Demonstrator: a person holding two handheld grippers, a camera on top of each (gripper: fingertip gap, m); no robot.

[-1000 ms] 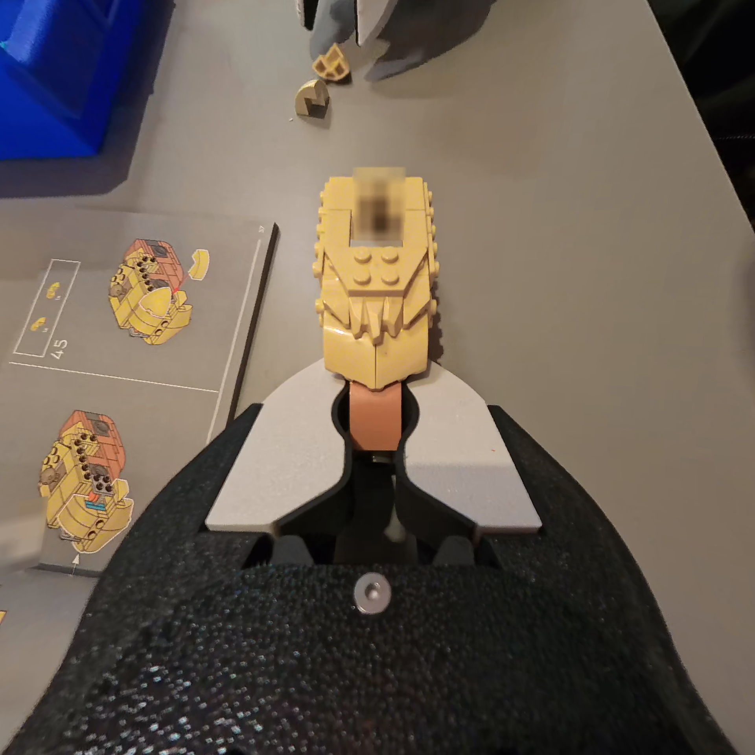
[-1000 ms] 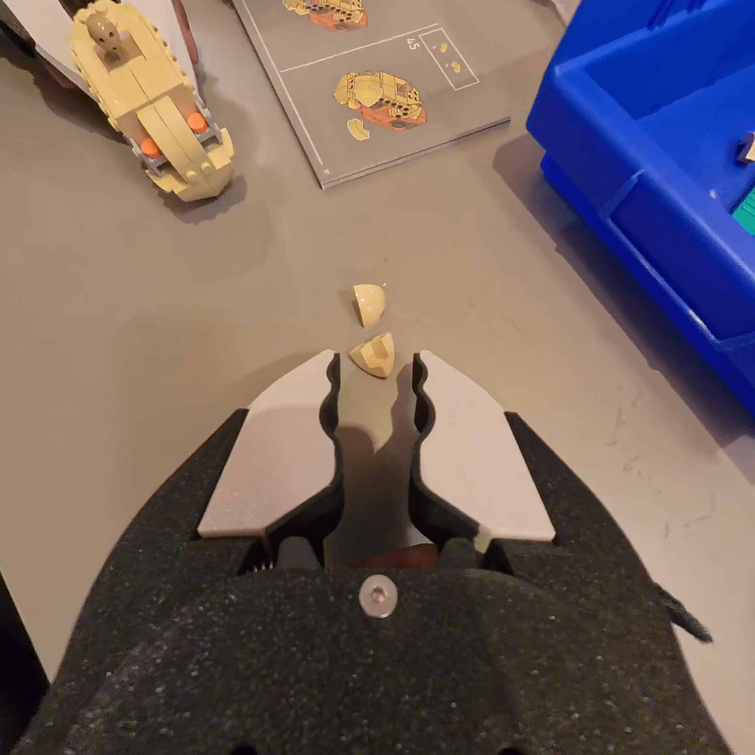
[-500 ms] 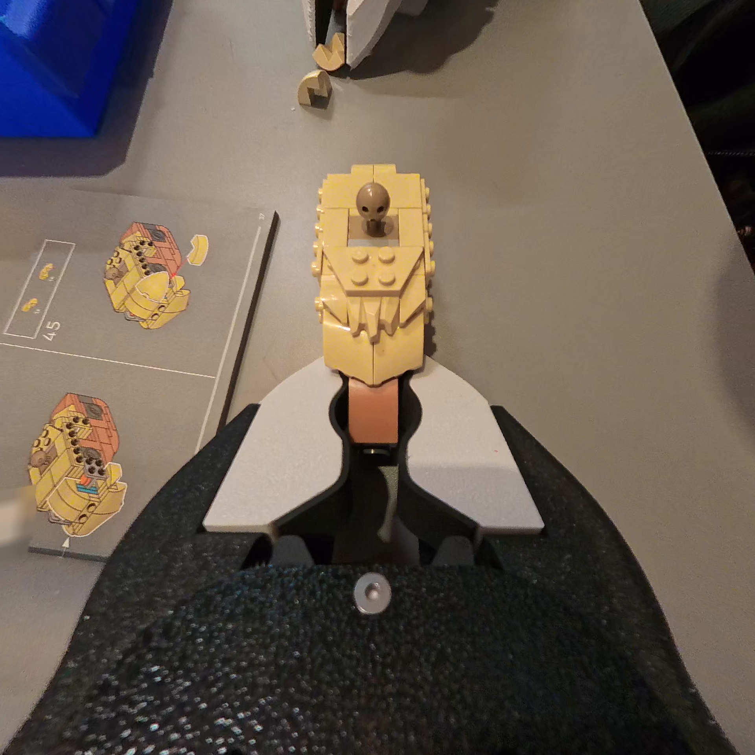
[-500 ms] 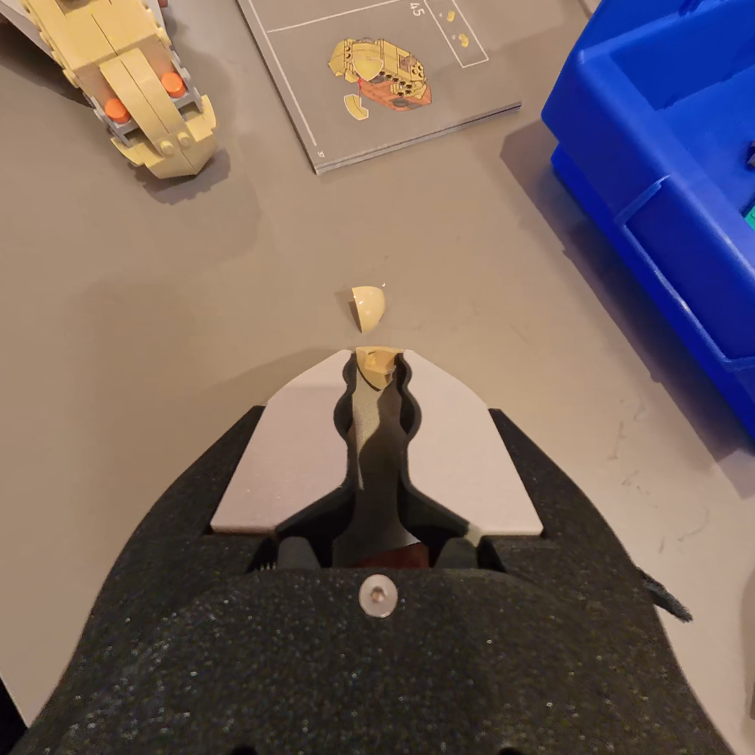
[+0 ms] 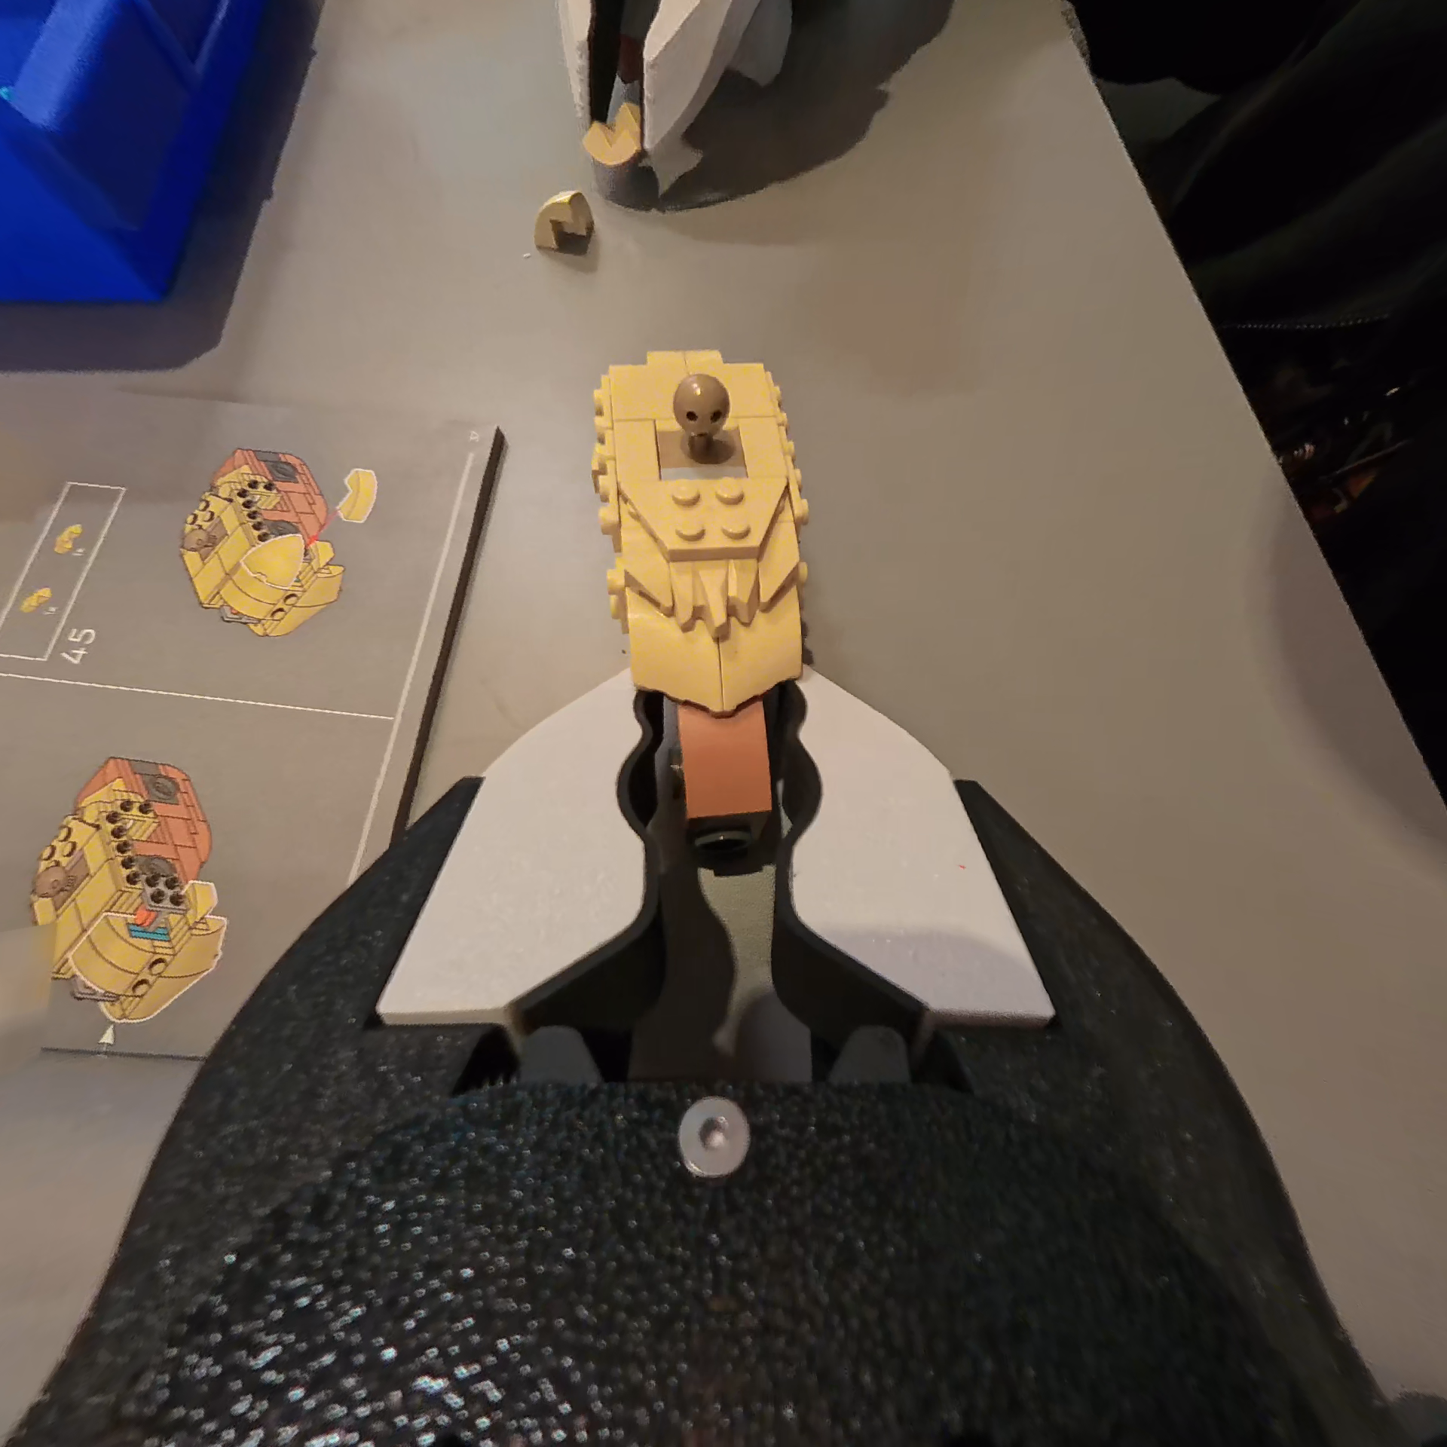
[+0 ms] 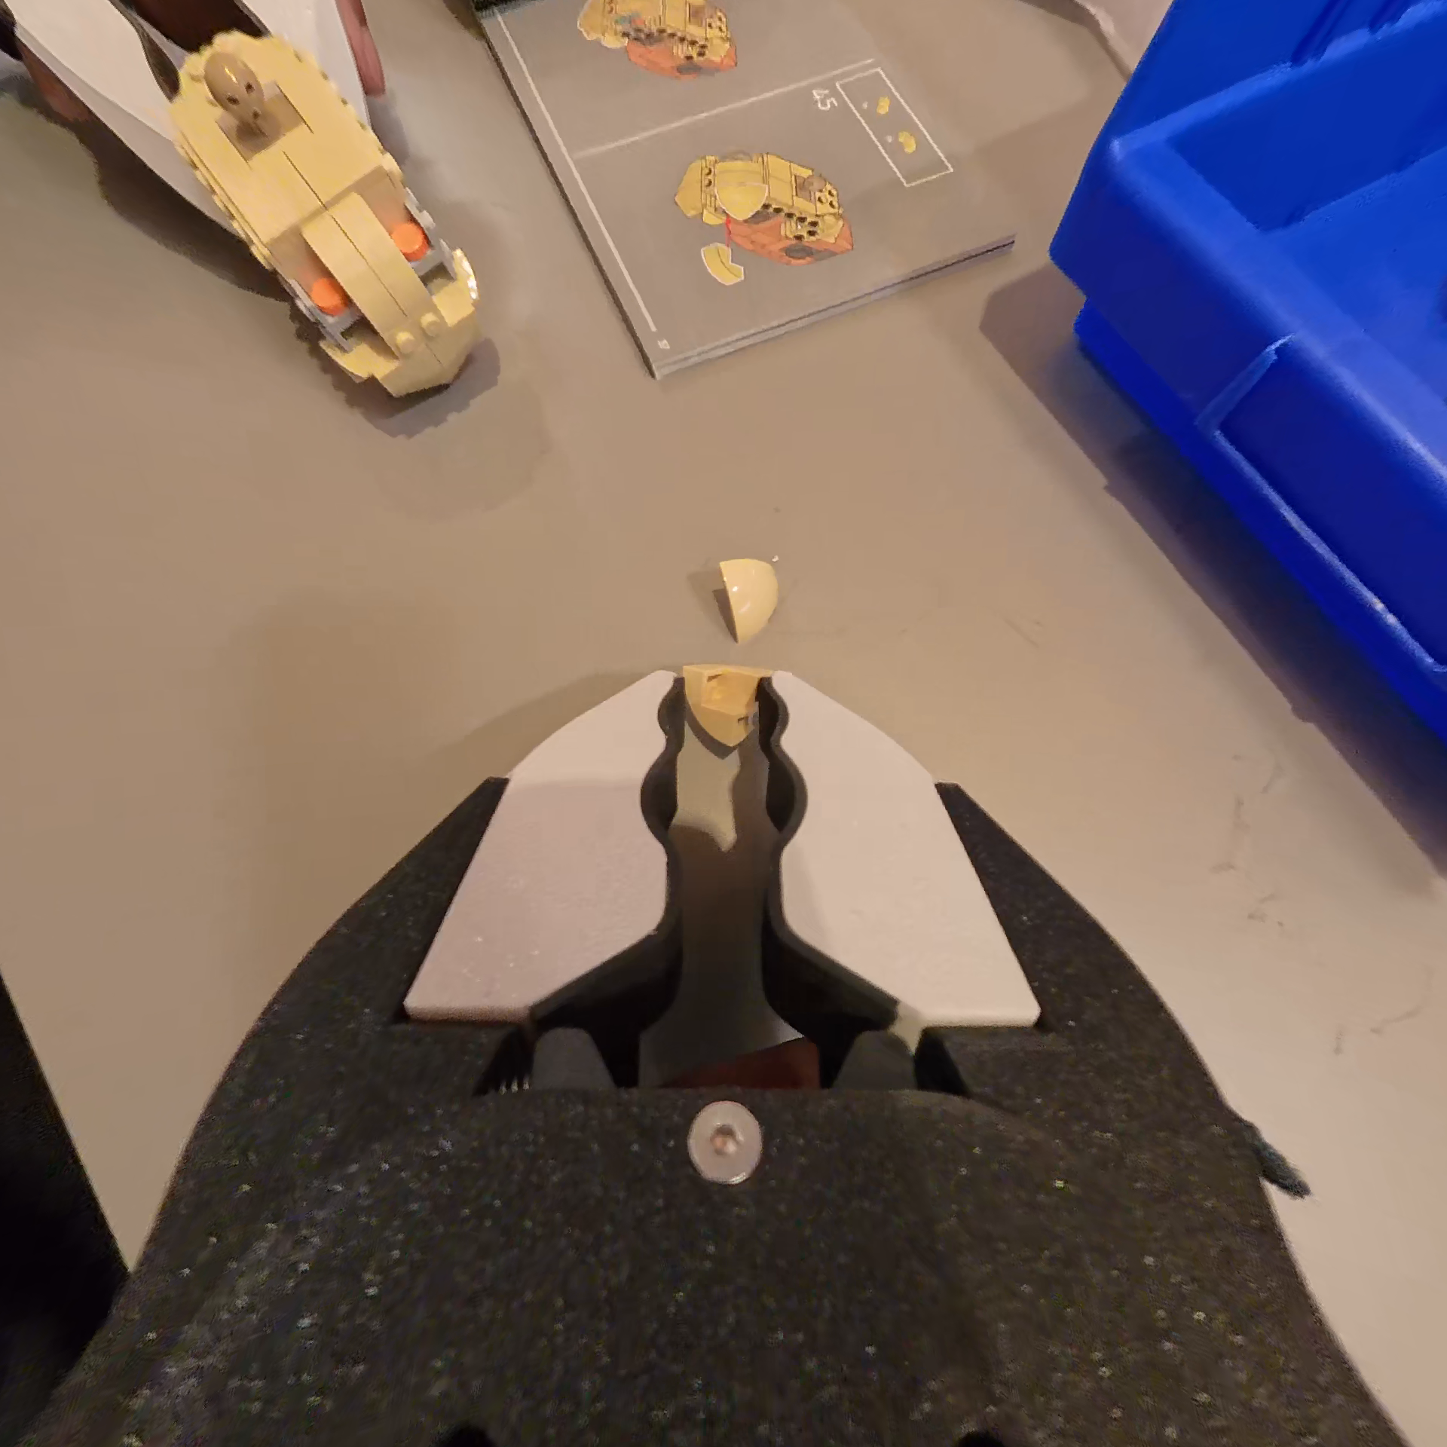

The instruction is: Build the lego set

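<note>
On the far left of the left wrist view stood a blue bin (image 5: 94, 149), and before it an open instruction booklet (image 5: 235, 705) lay flat on the grey table (image 5: 940, 391). Right of the booklet, the left gripper (image 5: 716, 705) had its jaws standing apart around the brown rear block (image 5: 724, 763) of a tan brick model (image 5: 705, 548). A dark gap showed between the left pad and the block, so the model was not clamped; on the right side I cannot tell if the pad touched. A small round brown head piece (image 5: 701, 403) stood on top of the model.

Beyond the model, a loose tan curved piece (image 5: 562, 223) lay on the table. Just behind it, the right gripper (image 6: 720, 681) was closed on a second tan curved piece (image 6: 719, 705), both pads pressing on it at the very tips. In the right wrist view the loose piece (image 6: 748, 599) lay just ahead of the fingertips, apart from the held one, and the bin (image 6: 1292, 313) stood at the right.
</note>
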